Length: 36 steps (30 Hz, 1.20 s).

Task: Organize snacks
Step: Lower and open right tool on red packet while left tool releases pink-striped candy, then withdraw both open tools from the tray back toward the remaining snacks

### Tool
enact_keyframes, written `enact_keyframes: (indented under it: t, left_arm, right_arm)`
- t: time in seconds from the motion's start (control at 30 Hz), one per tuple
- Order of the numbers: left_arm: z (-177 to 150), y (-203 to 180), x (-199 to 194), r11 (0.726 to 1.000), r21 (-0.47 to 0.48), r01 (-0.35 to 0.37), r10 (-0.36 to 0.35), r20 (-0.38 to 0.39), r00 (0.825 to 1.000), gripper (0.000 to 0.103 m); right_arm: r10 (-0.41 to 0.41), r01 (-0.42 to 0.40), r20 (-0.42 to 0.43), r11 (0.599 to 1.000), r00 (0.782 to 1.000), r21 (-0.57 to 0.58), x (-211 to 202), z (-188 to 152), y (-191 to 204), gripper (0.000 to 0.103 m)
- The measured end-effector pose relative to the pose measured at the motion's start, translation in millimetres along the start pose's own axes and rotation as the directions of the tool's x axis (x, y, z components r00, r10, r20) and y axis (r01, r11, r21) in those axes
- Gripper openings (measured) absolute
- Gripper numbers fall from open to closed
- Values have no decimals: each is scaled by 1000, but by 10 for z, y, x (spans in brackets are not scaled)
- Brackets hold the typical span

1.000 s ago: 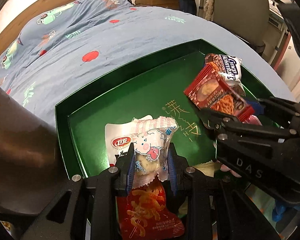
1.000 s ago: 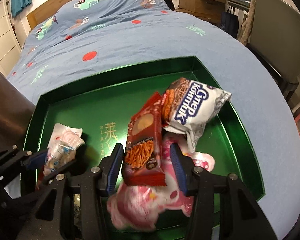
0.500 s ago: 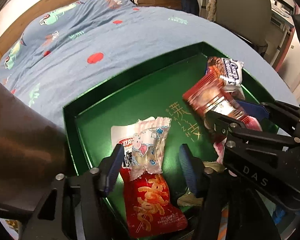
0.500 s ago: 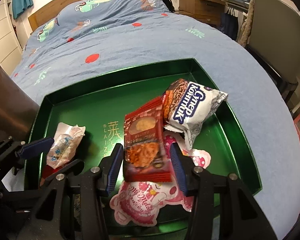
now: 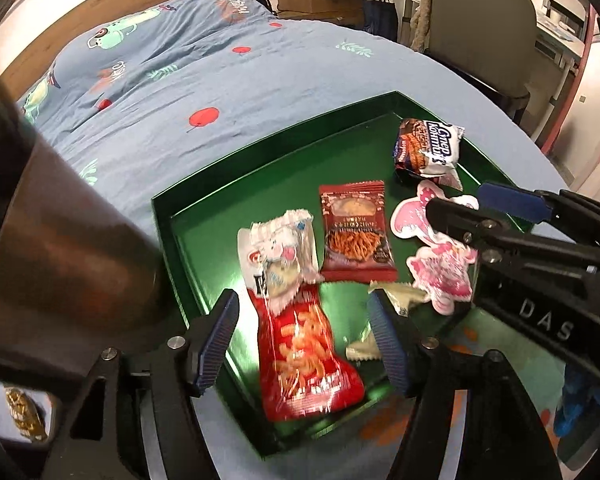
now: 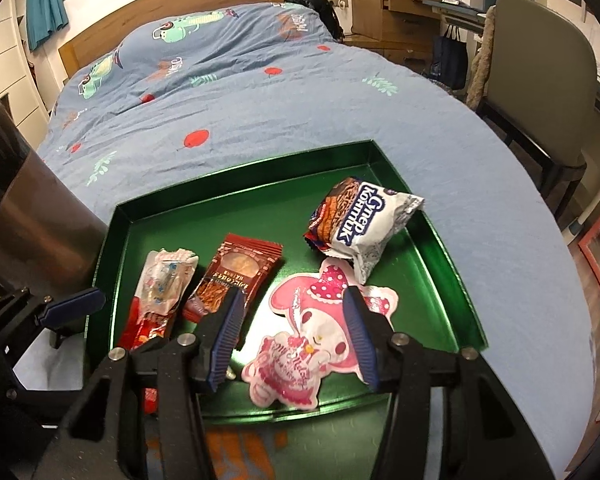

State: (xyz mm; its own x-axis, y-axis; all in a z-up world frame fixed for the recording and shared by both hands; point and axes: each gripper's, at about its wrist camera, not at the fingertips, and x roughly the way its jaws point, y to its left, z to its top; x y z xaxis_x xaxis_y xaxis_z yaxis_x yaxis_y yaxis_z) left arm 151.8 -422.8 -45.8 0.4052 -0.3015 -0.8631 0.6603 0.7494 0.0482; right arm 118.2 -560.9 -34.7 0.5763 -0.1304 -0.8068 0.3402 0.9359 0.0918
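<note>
1. My left gripper (image 5: 302,340) hangs with its blue-padded jaws spread wide and holding nothing; a glossy red crinkled snack bag (image 5: 306,364) lies between them at the near edge of the shallow green metal tray (image 5: 260,160).
2. My right gripper (image 6: 290,338) is likewise spread and empty above a pink rabbit-shaped foil pouch (image 6: 300,344) on the tray floor.
3. A small cream packet (image 5: 400,294) sits beside the left gripper's right finger; I can't make out its label.
4. A clear-and-white cartoon wrapper (image 5: 286,254) lies on the red bag's far end.
5. A dark red noodle-snack packet (image 5: 356,236) lies flat mid-tray.
6. A white-and-blue puffed bag (image 6: 360,226) rests near the far right corner.
7. The tray sits on a blue patterned bedspread (image 6: 240,92).
</note>
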Motion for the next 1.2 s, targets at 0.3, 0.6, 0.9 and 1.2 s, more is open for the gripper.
enact_keyframes:
  t: [0.3, 0.6, 0.9, 1.2]
  left_arm:
    - [-214, 43, -389, 999, -23, 30, -29, 31, 999, 63]
    - [-569, 108, -743, 999, -29, 24, -23, 43, 999, 80]
    - [-1025, 321, -980, 998, -69, 1, 1, 35, 999, 80]
    - [-1402, 568, -1167, 990, -137, -21, 24, 23, 999, 80]
  right_arm:
    - [0, -1, 21, 1000, 1000, 8, -356, -112, 47, 71]
    - [17, -17, 19, 1000, 1000, -1, -664, -347, 228, 88]
    - [55, -55, 1, 998, 998, -19, -870, -597, 509, 91]
    - [91, -92, -14, 995, 996, -39, -1068, -832, 815, 93]
